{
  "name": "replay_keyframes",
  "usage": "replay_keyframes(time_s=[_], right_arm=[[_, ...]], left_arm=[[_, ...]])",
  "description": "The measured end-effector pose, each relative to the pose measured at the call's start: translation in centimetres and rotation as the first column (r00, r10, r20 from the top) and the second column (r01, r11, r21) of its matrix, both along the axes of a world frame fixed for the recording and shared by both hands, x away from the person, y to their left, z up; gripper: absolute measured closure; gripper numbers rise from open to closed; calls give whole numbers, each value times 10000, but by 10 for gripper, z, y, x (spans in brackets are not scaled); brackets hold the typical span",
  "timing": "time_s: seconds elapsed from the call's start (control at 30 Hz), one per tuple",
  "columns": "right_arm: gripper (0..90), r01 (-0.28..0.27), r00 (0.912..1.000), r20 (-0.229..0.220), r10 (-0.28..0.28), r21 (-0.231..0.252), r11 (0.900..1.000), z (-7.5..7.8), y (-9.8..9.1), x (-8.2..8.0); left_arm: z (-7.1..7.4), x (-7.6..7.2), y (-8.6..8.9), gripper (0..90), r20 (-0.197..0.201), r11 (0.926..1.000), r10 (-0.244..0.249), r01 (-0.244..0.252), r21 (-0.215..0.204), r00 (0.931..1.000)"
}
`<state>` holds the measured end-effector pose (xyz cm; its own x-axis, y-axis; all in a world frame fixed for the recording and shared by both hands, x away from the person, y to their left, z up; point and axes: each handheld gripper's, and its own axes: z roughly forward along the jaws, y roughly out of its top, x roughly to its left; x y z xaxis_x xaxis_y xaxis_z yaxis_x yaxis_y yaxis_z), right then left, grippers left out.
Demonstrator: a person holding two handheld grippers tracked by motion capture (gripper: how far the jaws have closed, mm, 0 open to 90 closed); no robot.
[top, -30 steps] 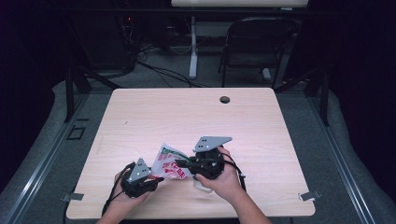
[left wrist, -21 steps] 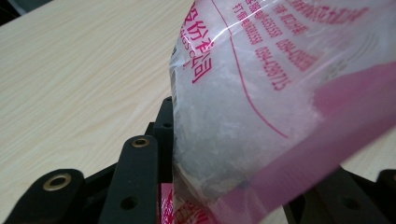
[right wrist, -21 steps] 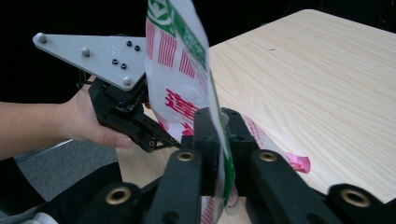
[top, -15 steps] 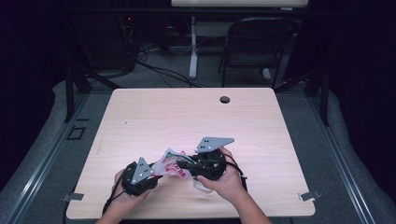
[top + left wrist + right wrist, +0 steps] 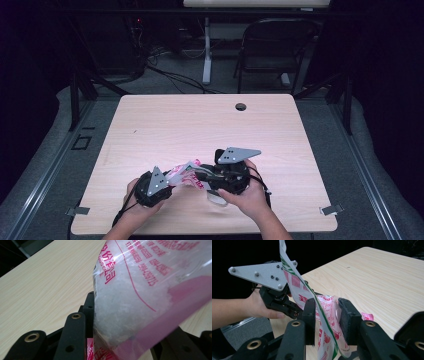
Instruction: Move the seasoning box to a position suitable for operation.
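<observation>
Both claws have drawn closer together since a second ago, bunching the plastic bag (image 5: 186, 175) between them above the tabletop (image 5: 200, 130). Left claw (image 5: 167, 182) pinches its granule-filled end; right claw (image 5: 325, 320) is closed on the printed edge. Pulling apart could tear the film and spill the granules.

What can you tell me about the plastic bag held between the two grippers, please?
The plastic bag is a clear, thin packet printed in red and pink, with a green-striped edge visible in the right gripper view. White granular contents show through its film in the left gripper view. It is lifted off the table near the front edge, crumpled and stretched between the left gripper and the right gripper, whose jaws each close on it. Its print is too small to read reliably.
</observation>
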<state>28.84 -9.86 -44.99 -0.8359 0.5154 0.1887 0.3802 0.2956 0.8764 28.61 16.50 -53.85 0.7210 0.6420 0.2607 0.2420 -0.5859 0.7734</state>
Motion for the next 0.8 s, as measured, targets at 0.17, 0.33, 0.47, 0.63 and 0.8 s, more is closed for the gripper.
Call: replay_keyframes(time_s=[0.17,0.33,0.47,0.63,0.8], right_arm=[[678,341,9994,65,-341,23,9994,0,-8,-4],[681,715,9974,109,-716,46,9974,0,-19,-9],[686,917,9956,177,-918,63,9958,0,-24,-11],[753,1171,9929,227,-1170,-18,9931,0,-30,-14],[868,1324,9910,206,-1321,-155,9911,-3,-34,-14]], left_arm=[[0,3,-7,626,336,9994,29,-41,337,9994],[-1,8,-14,627,414,9987,-37,15,513,9991],[0,11,-16,628,524,9980,51,-84,627,9986],[1,11,-22,629,1042,9944,224,-329,1001,9943],[1,12,-25,630,1410,9889,411,-605,1358,9892]])
